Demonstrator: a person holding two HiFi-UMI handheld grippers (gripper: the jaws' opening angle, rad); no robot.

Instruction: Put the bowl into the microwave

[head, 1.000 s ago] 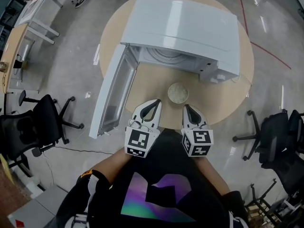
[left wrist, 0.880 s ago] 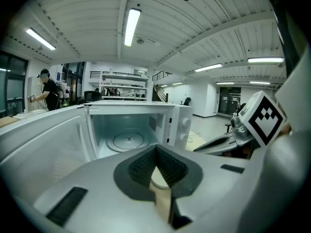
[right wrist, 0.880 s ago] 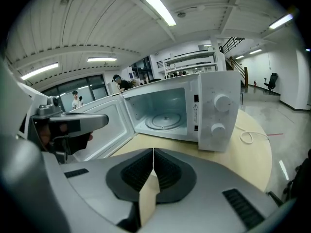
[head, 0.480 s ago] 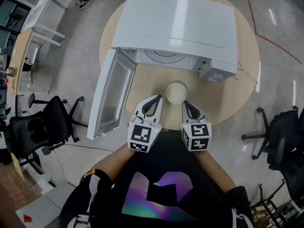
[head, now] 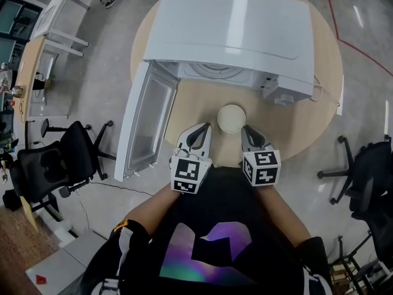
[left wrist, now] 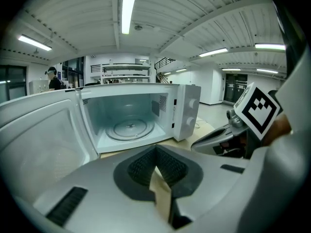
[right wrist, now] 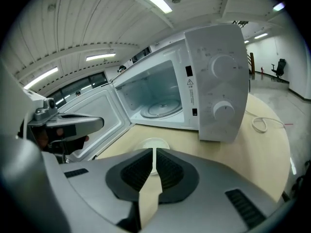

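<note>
We get only the far rim of the bowl [right wrist: 145,143] over the right tongs [right wrist: 154,150]; microwave [right wrist: 214,81] label print too small to read; worktop [head: 304,125] cut by head view's top edge.

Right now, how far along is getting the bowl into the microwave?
Done: the microwave door stands open, and the inside is empty. In hand: nothing. The left gripper and right gripper are both shut and empty, close to the bowl, which sits on the table before the opening. Left: grasp the bowl and set it inside.
</note>
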